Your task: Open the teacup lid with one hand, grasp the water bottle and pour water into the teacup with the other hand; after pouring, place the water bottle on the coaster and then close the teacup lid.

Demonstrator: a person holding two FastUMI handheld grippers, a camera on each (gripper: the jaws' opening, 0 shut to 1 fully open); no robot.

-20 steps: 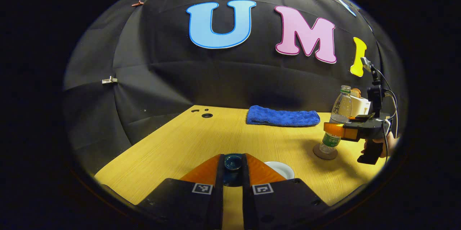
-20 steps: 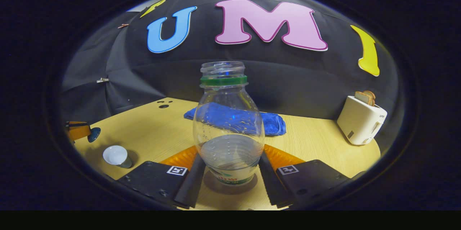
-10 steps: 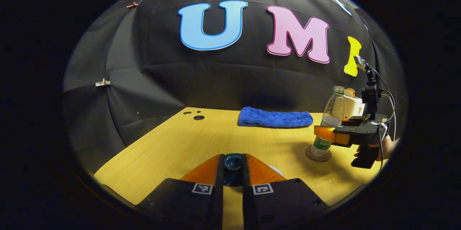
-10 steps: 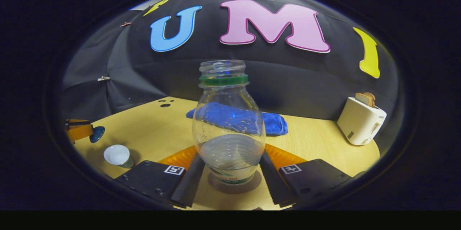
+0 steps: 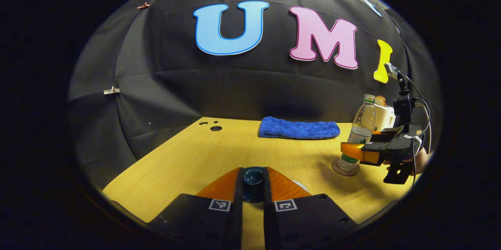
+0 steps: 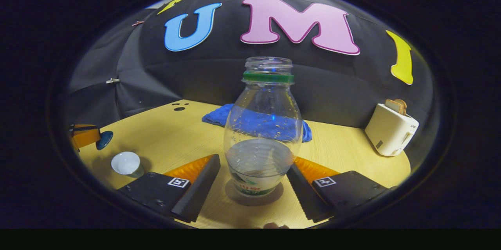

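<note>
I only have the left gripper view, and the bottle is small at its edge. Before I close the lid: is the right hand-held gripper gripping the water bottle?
Observer: No. In the right gripper view the right hand-held gripper is open, and at least one finger stands clear of the water bottle.
Operator: Is the bottle on the coaster?
Observer: Yes, it stands upright on the coaster, whose edge shows around its base.
Operator: My own fingers hide the teacup. Is it uncovered?
Observer: Yes. The teacup stands open on the table, and the lid is held up beside it, apart from it.
</note>
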